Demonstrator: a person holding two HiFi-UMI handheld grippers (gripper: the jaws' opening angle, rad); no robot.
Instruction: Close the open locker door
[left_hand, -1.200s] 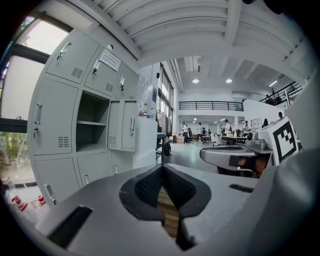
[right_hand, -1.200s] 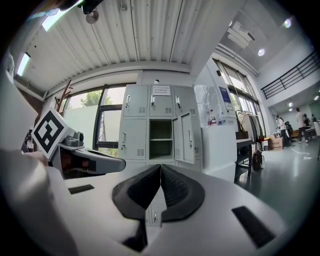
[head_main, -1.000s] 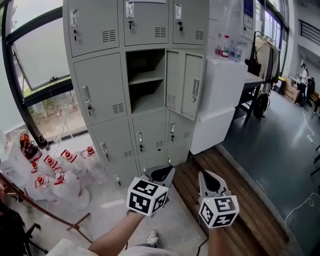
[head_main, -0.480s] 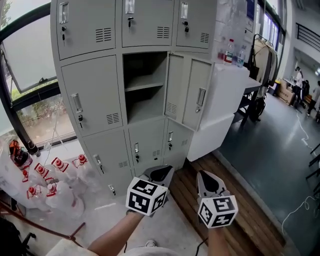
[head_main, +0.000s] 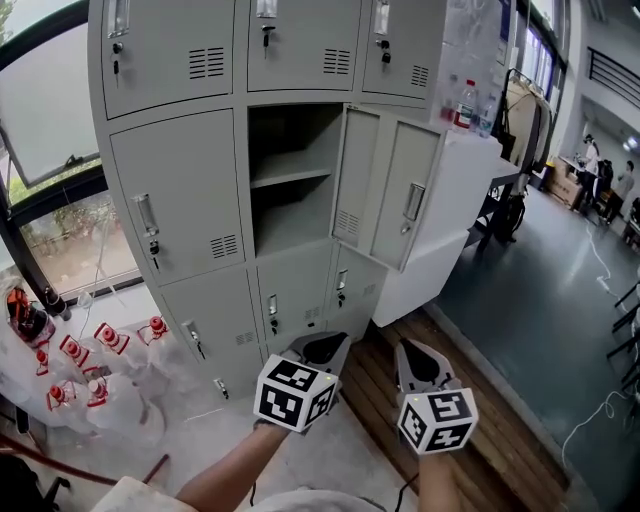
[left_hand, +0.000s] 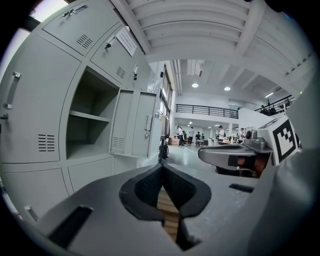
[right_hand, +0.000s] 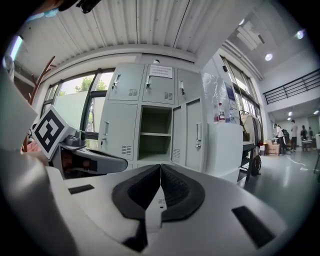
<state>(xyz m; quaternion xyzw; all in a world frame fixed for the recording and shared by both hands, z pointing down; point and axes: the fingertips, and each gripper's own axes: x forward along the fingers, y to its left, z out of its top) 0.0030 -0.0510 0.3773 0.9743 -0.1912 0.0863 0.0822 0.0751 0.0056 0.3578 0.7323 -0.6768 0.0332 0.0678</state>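
The grey locker bank stands ahead. Its middle compartment is open, with one shelf and nothing inside. Its door is swung out to the right, handle facing me. Low in the head view, my left gripper and right gripper sit side by side, short of the lockers and touching nothing. Both are shut and empty. In the left gripper view the left gripper points past the door. From the right gripper, the right gripper view shows the open compartment and door straight ahead.
Several clear water jugs with red caps lie on the floor at the left, under a window. A white cabinet with bottles on top stands just right of the open door. A wooden floor strip runs right of my grippers.
The lockers have come nearer and fill more of the head view; the open door now sits closer above my grippers. Both grippers stay shut, side by side.
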